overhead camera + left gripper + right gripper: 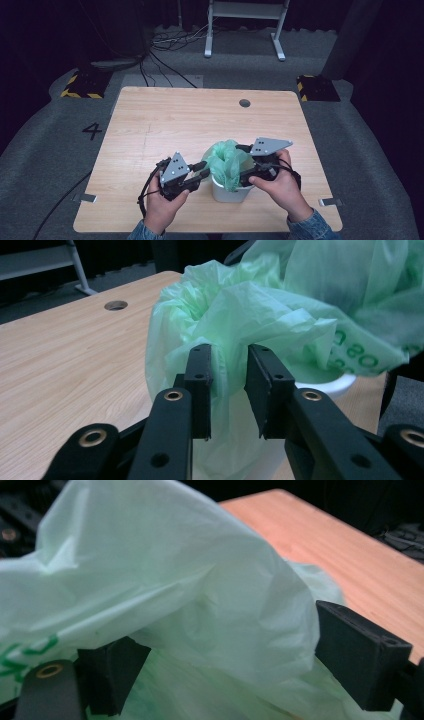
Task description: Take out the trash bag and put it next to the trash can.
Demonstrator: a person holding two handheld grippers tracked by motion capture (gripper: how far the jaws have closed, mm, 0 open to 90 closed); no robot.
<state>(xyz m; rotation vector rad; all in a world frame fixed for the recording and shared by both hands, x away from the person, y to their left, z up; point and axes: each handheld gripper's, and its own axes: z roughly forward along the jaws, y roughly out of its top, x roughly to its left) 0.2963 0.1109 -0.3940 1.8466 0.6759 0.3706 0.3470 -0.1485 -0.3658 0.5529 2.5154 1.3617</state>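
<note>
The wooden worktop (150, 130) carries a small white bin (229, 192) near its front edge, a round cable hole (244, 103) towards the far edge. Beyond it on the grey floor stand a white metal frame (245, 20) and loose cables (170, 42).

In the bin sits a pale green plastic bag (227, 159) — crumpled, bulging up well above the rim, with some green print on one side. The bin's white rim shows under the film in the left gripper view.

The left gripper (200, 169) reaches in from the bin's left; its fingers (200, 385) stand a little apart with a fold of the bag's film hanging in the gap — not clenched on it. The right gripper (246, 160) comes over the bin's right side; its fingers (362, 655) are spread wide, released, with the bag billowing between and over them.
</note>
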